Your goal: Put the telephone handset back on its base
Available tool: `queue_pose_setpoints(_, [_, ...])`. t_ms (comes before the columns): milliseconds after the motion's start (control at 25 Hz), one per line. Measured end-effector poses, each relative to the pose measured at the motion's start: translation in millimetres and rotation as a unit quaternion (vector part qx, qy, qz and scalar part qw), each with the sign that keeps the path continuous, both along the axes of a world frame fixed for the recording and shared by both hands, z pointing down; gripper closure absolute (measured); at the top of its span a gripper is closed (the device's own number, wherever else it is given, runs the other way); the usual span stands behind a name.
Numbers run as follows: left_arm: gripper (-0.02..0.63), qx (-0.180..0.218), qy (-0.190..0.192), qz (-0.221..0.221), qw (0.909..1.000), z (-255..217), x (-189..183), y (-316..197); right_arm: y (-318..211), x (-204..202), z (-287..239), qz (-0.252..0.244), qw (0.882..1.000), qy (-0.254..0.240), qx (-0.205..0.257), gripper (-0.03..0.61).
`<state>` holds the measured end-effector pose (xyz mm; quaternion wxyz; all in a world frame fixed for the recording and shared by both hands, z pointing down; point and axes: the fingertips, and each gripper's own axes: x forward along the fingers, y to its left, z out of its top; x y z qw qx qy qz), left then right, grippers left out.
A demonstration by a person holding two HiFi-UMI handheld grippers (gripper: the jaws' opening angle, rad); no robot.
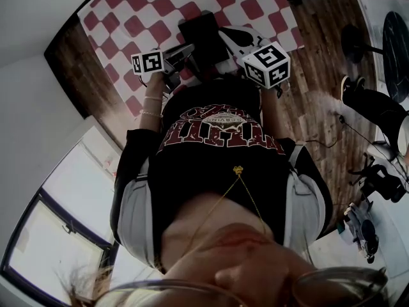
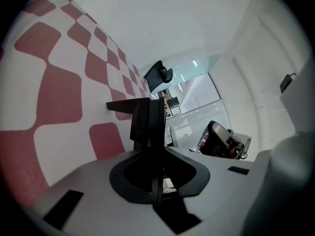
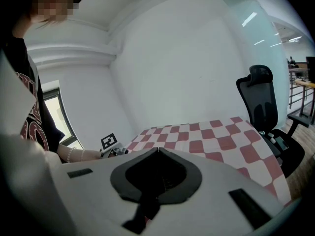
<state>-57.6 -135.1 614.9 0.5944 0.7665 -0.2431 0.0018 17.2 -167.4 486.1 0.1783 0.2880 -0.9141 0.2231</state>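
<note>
The person stands at the near edge of a table point(image 1: 137, 2) covered in a red-and-white check cloth. Both tools are held low in front of the chest, and the tabletop stretches away toward twelve o'clock.

The left gripper point(image 2: 152, 103) is rolled onto its side, so the cloth runs up the nine o'clock side of its view. Its two dark jaws sit pressed together with only a thin seam between them, and I can see nothing caught there. I'd guess that tilt is a resting pose rather than a way of lining up on anything.

The right gripper point(image 3: 156, 150) points across the table toward an office chair point(image 3: 260, 100) at about two o'clock. Its housing covers nearly all of its jaws, so I can't say whether they are apart or together.

As for the telephone point(image 1: 201, 32), the only candidate is a dark boxy shape lying on the cloth just beyond the two tools, at twelve o'clock from the person. From the head view I can't tell handset from base, or whether one already sits on the other. Neither gripper view shows it plainly.

Judging by that, neither tool has hold of the handset, and the job looks not yet started. The next move would need one tool turned down toward that dark shape and opened wide enough to take it.
</note>
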Motion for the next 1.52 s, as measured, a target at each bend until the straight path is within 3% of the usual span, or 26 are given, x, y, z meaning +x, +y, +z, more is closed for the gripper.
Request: queue_pose_setpoints(1520, [0.525, 0.002, 0.004, -0.012, 0.9999, 16, -3, -3, -3, -3, -3, 0.001, 0.999, -0.034, -0.017, 0.558])
